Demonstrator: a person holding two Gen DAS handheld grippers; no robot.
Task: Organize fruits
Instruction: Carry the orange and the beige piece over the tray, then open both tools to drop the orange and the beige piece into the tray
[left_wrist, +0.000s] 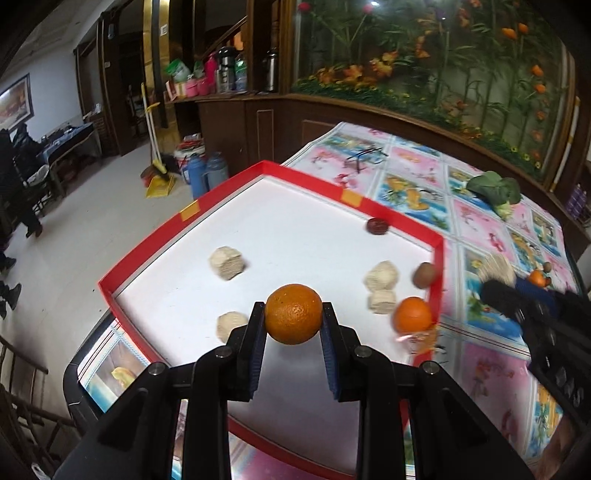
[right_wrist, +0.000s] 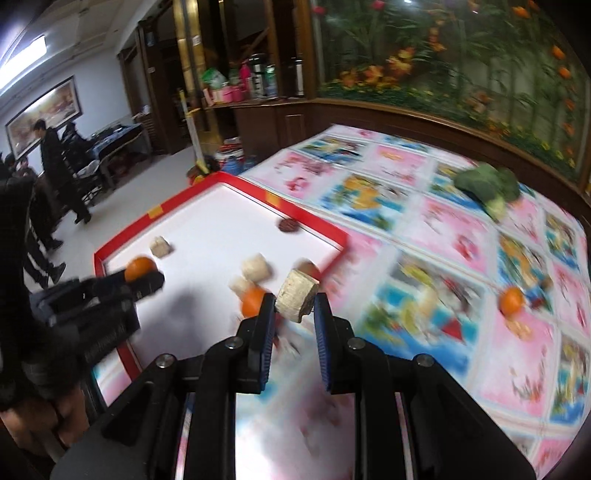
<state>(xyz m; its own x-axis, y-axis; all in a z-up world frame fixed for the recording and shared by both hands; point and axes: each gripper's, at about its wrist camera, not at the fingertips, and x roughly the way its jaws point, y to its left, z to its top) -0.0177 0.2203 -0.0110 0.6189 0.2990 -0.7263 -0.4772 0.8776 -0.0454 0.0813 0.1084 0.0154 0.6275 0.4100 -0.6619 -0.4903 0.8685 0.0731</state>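
table: wide table (right_wrist: 424, 236) under a glossy pink-and-blue floral picture cloth; right-wrist view is motion-blurred
tray: shallow hexagonal tray, red rim, white floor (left_wrist: 177, 221), sits at the table's left end, next to the room floor
broccoli: green broccoli head (left_wrist: 496, 190) lies on the cloth far right, well apart from the tray
left gripper: black two-finger gripper with blue pads (left_wrist: 293, 314), jaws narrowed onto a round orange fruit (left_wrist: 293, 314); pads press both sides; fruit is held over the tray's white floor
right gripper: same black build (right_wrist: 295, 301), jaws nearly closed, clamped on a pale beige ridged chunk (right_wrist: 297, 295); chunk is held at the tray's right rim
tray contents: second orange (left_wrist: 413, 314) against the right rim; three beige chunks – one mid-left (left_wrist: 227, 263), one near the left finger (left_wrist: 231, 325), a pair touching right of centre (left_wrist: 382, 286); brown oval fruit (left_wrist: 424, 275) by the right rim; dark red wrinkled fruit (left_wrist: 377, 226) at the far rim
loose on cloth: small orange (right_wrist: 511, 301) right of the tray, with something small beside it, too blurred to identify
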